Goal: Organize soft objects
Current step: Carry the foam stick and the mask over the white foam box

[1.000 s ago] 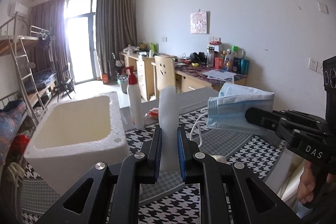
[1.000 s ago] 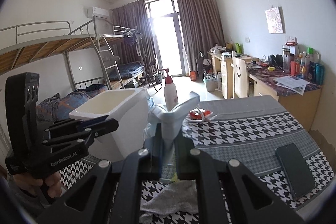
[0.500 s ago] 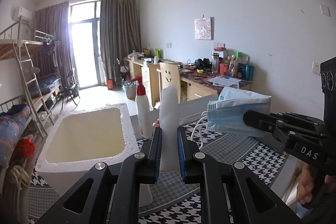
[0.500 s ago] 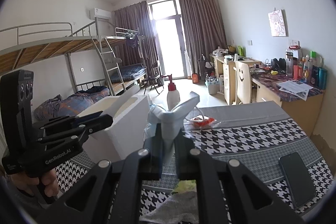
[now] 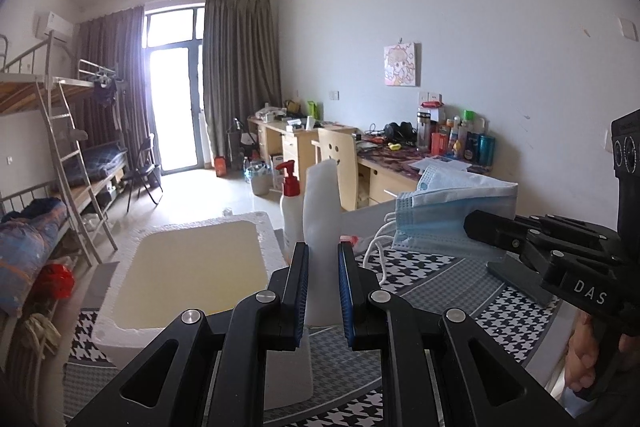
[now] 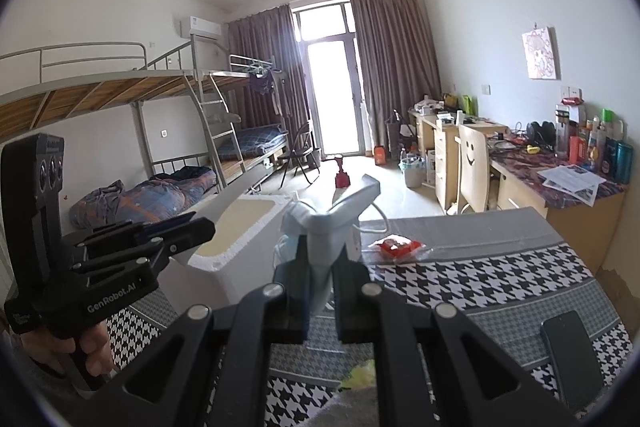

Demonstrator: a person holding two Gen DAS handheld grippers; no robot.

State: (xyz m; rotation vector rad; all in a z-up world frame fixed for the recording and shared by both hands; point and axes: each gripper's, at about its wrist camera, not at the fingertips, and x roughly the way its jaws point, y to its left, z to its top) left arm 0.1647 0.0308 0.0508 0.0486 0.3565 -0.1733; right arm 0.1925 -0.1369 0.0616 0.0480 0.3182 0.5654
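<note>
My left gripper (image 5: 323, 269) is shut on a white foam sheet (image 5: 320, 211) that stands upright between its blue pads. In the right wrist view the left gripper (image 6: 200, 227) holds this sheet (image 6: 230, 201) slanting over the box. My right gripper (image 6: 322, 267) is shut on a folded light-blue face mask (image 6: 334, 223). The left wrist view shows that mask (image 5: 448, 211) sticking out of the right gripper (image 5: 474, 225), white ear loops dangling. An open white foam box (image 5: 192, 267) sits below and left of both grippers.
The table (image 6: 500, 279) wears a black-and-white houndstooth cloth. On it are a white pump bottle with a red top (image 5: 290, 207), a red packet (image 6: 396, 246), a dark phone (image 6: 572, 359) and a grey cloth (image 6: 352, 413) near the front. Beyond are desks, a chair and bunk beds.
Both grips are unchanged. The right gripper with the mask has risen a little and drifted toward the foam box, so the mask now covers the pump bottle. The left view has tilted slightly upward.
</note>
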